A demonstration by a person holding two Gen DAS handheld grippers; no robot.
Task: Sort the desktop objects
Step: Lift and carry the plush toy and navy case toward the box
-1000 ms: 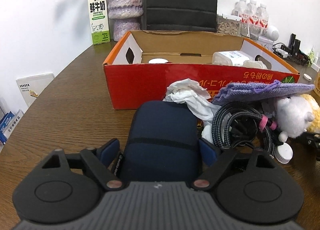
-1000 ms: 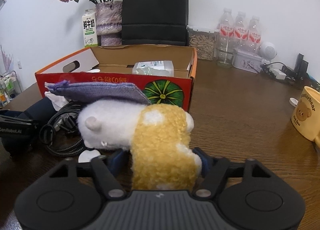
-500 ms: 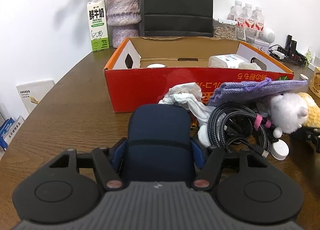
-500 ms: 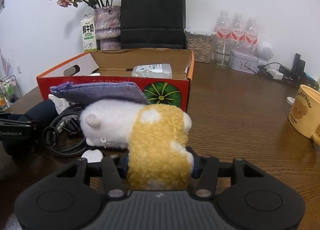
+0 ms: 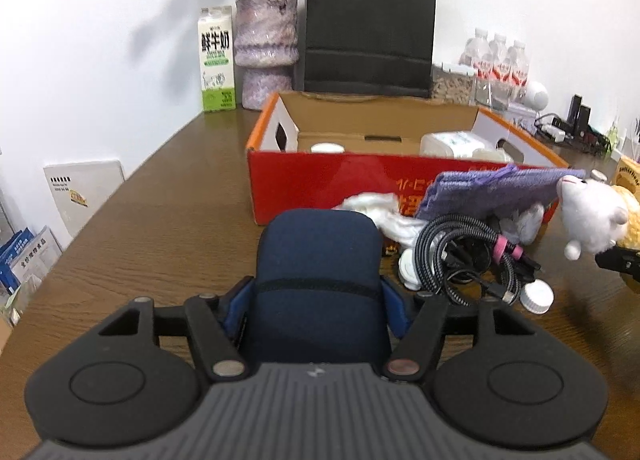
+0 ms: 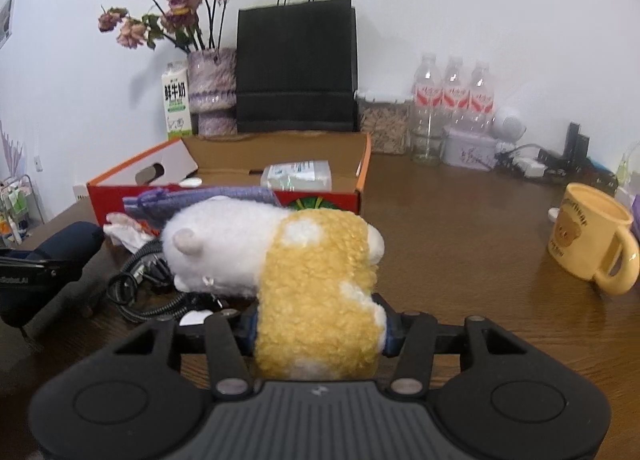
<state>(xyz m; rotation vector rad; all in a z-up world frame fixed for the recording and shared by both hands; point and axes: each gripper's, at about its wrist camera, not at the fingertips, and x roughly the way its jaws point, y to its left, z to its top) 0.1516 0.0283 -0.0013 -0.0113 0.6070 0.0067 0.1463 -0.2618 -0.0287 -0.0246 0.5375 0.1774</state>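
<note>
We hold two items at once. The dark navy fabric zip case point(image 5: 318, 284) sits between the blue pads of the left gripper point(image 5: 316, 300), which pinches it at its sides, near the front wall of the red cardboard box with orange rim point(image 5: 320, 184). The white-and-yellow fleecy plush toy point(image 6: 296, 260) is clamped at its yellow body by the right gripper point(image 6: 320, 324); its white head points left, above the pile.

We judge the sorting to be partly done. The box already contains a clear plastic-wrapped pack point(image 6: 298, 176) and a small white round lid point(image 5: 327, 148). Outside it remain the purple knitted cloth point(image 5: 496, 188), the crumpled white tissue point(image 5: 376, 206), the coiled black braided cable point(image 5: 460, 256) and a white bottle cap point(image 5: 538, 298), all grouped on the brown wooden table point(image 5: 160, 220) just before the box.
</note>
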